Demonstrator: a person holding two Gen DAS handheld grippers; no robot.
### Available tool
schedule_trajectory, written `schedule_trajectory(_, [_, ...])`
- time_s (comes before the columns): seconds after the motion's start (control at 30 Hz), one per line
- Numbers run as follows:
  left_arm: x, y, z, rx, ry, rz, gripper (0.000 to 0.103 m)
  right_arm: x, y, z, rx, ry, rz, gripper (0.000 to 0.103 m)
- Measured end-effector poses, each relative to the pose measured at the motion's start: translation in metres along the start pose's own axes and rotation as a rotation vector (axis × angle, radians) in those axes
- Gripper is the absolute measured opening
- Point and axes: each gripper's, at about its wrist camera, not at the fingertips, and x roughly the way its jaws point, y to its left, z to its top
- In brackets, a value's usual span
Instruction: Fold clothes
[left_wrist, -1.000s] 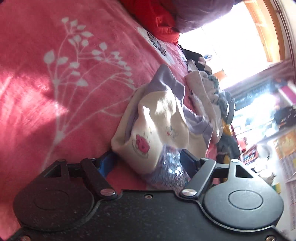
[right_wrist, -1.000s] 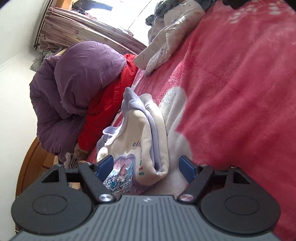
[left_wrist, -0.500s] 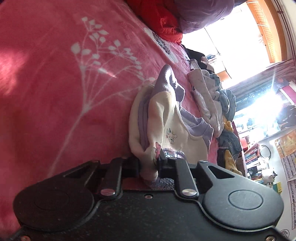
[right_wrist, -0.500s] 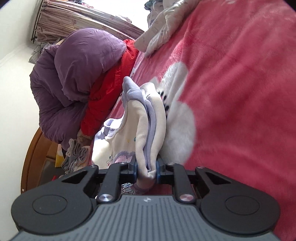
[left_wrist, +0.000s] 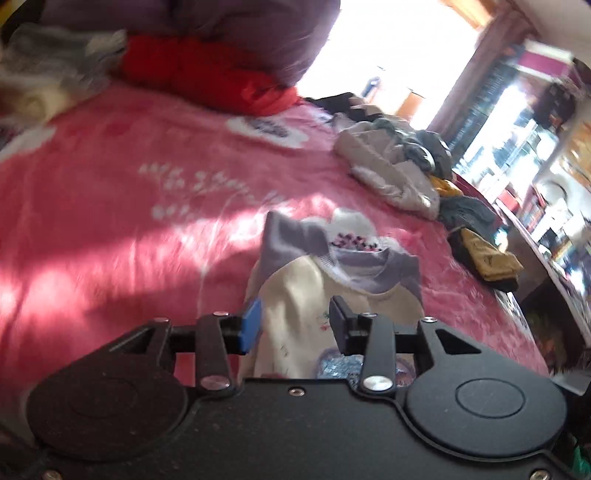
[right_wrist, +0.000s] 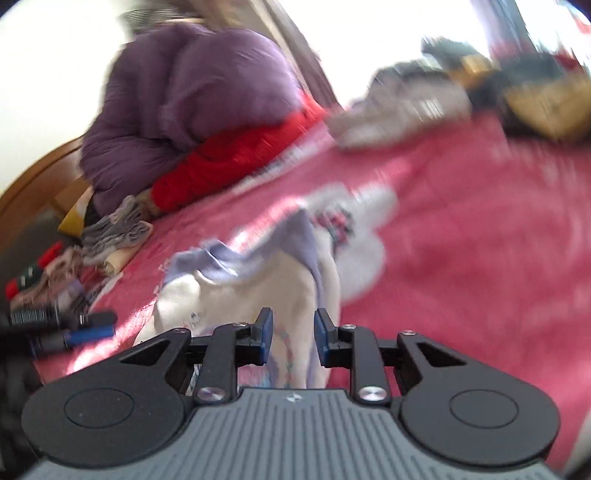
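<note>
We are letting go of the little top (left_wrist: 317, 295) on the bed (left_wrist: 110, 221). Both tools, left (left_wrist: 293, 325) and right (right_wrist: 291, 336), are opening around it. Next, another from the pile (left_wrist: 391, 166) at two o'clock.

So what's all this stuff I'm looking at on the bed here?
blanket: one, pink with white flowers, over the bed
sweatshirt: one, cream and lilac, between both grippers' jaws
quilt: one, purple, at the bed's far end
padded cloth: one, red, under the quilt
clothes pile: one, beige and grey, at right
left gripper: one, black, jaws opening
right gripper: one, black, jaws opening
</note>
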Motion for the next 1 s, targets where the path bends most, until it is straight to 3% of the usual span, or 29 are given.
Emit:
schedule_trajectory(0.07, [0.018,-0.007,0.005,0.147,-0.035,-0.016,0.038,0.014,0.006,0.01,-0.135,-0.041,-0.003,0.027])
schedule_trajectory(0.2, [0.058,-0.006,0.011,0.353,-0.015,-0.041,0.038,0.046,0.0,0.024,-0.271,-0.065,-0.002,0.027])
schedule_trajectory(0.3, [0.075,0.004,0.014,0.412,-0.019,-0.101,0.038,0.064,-0.003,0.029,-0.351,-0.076,0.019,0.027])
schedule_trajectory(0.4, [0.091,0.017,0.014,0.404,0.007,-0.154,0.038,0.075,-0.002,0.036,-0.397,-0.105,0.06,0.027])
schedule_trajectory(0.57, [0.111,0.022,0.01,0.393,0.059,-0.161,0.042,0.109,-0.029,0.036,-0.236,0.041,0.078,0.028])
schedule_trajectory(0.77, [0.131,0.042,0.011,0.266,0.13,-0.163,0.054,0.124,-0.08,0.025,0.112,0.085,0.167,0.03])
schedule_trajectory(1.0, [0.126,0.036,0.008,0.283,0.117,-0.141,0.055,0.122,-0.079,0.02,0.131,0.077,0.155,0.033])
